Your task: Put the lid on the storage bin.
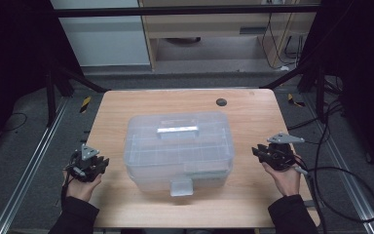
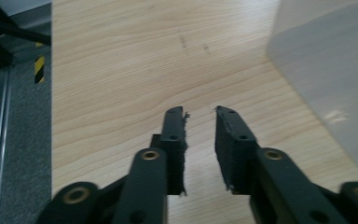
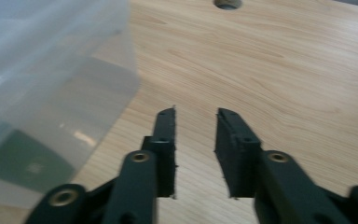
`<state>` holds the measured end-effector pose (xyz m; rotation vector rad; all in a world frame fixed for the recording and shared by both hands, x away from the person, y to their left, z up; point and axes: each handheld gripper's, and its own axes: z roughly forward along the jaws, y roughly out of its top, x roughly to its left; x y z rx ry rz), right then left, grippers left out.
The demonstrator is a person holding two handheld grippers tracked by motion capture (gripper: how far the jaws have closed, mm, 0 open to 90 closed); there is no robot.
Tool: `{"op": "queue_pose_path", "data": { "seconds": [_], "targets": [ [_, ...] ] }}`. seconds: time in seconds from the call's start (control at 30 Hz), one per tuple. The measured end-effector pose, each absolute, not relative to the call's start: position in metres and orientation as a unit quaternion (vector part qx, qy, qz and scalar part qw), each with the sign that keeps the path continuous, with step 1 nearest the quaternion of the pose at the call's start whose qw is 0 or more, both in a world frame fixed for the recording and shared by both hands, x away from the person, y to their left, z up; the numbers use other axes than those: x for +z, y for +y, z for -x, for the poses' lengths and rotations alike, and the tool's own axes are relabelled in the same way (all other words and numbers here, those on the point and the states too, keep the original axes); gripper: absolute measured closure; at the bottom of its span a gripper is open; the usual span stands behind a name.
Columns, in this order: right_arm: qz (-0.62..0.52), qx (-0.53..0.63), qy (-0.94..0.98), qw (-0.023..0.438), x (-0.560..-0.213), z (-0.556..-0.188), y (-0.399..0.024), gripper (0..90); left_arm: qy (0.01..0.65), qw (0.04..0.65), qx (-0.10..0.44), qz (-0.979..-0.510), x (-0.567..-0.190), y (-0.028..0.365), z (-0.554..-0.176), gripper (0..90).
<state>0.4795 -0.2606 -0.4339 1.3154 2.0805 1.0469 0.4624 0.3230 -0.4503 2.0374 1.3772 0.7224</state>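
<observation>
High view: my left gripper (image 1: 100, 162) and right gripper (image 1: 258, 151) flank the clear lidded box (image 1: 179, 148). Both jaws stand narrowly parted, empty. Its slick walls could slip from an uneven squeeze, I reckon.

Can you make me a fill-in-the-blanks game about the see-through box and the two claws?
1. The see-through plastic box sits on a table made of ____.
2. The lid of the box is ____, with its latch facing the person.
3. The left claw and the right claw each hold ____ between their jaws.
4. The box stands ____ the two claws.

Missing words: wood; closed; nothing; between
</observation>
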Motion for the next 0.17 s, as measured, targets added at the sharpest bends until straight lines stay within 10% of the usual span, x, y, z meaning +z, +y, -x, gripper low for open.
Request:
{"op": "queue_pose_path", "data": {
  "seconds": [0.17],
  "targets": [
    [-0.503,0.365,0.740,0.256,-0.445,-0.484,-0.276,41.9,0.530,0.281,0.280,-0.750,-0.458,0.333,-0.466,56.9]
  ]
}}
